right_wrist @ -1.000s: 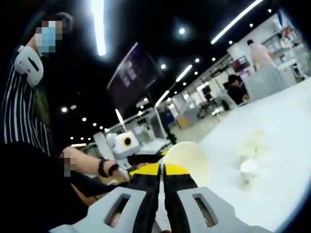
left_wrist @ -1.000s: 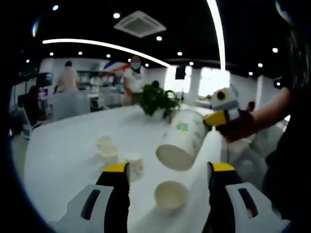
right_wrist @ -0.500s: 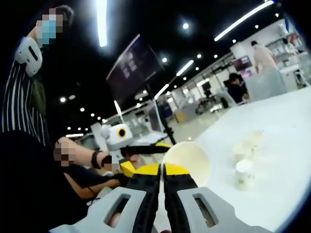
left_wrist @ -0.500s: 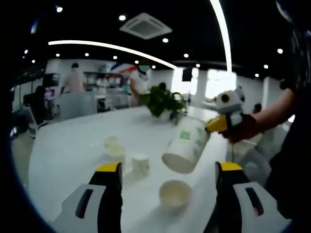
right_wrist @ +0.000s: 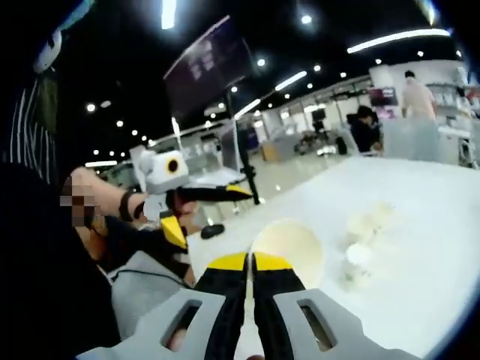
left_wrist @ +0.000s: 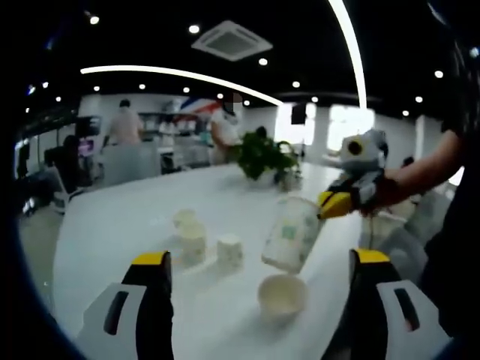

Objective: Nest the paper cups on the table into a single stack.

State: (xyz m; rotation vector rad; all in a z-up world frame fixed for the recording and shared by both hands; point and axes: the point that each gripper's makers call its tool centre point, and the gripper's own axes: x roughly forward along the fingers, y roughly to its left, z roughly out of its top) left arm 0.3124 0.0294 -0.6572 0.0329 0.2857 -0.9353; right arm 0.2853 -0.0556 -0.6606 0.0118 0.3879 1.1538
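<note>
A tall white paper cup with a green print (left_wrist: 291, 232) hangs tilted above the white table (left_wrist: 112, 225), mouth down toward me. My right gripper (left_wrist: 335, 202) is shut on its rim. Just below it an open-mouthed cup (left_wrist: 282, 292) stands on the table. Three smaller cups (left_wrist: 229, 251) (left_wrist: 193, 241) (left_wrist: 184, 219) stand further left. My left gripper (left_wrist: 260, 257) is open, with nothing between its jaws. In the right gripper view my right gripper (right_wrist: 250, 262) pinches the cup (right_wrist: 289, 247) by its rim. The left gripper (right_wrist: 204, 212) is open at the left. Small cups (right_wrist: 356, 262) stand beyond.
A green potted plant (left_wrist: 262, 154) stands at the table's far end. People stand near desks in the background (left_wrist: 124, 127). The person's sleeve and hand (right_wrist: 97, 217) hold the left gripper past the table's edge.
The held cup has tipped more upright and sits lower, over the open cup. The left gripper view has pulled back a little. In the right gripper view the left gripper now sits higher.
</note>
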